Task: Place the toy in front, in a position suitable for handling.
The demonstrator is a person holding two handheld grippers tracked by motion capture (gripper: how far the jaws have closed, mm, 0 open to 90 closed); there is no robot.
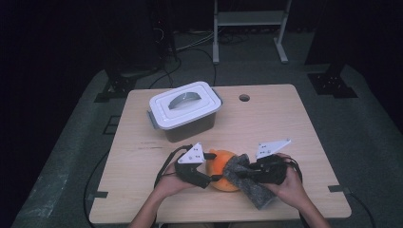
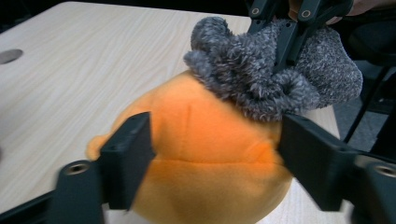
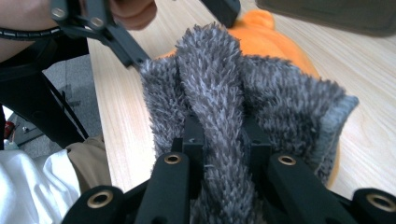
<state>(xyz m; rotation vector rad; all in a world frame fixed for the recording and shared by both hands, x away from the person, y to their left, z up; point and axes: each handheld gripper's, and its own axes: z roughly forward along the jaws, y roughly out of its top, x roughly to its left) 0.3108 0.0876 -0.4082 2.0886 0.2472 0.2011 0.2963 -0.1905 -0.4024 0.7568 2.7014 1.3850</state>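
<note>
An orange plush toy (image 1: 217, 167) lies near the table's front edge. My left gripper (image 1: 214, 179) reaches in from the left, and in the left gripper view its jaws (image 2: 214, 133) press on both sides of the plush toy (image 2: 210, 158). A grey fuzzy cloth (image 1: 254, 190) is draped over the toy's right side and trails toward the front edge. My right gripper (image 1: 243, 173) is shut on a fold of the cloth (image 3: 219, 79); the right gripper view shows its jaws (image 3: 223, 135) pinching that fold, with the orange toy (image 3: 275, 42) behind.
A white lidded box (image 1: 184, 110) with a grey handle stands at the back left of the wooden table (image 1: 285, 123). A round hole (image 1: 244, 98) sits near the table's far edge. Past the table is dark floor with a white stand frame (image 1: 249, 19).
</note>
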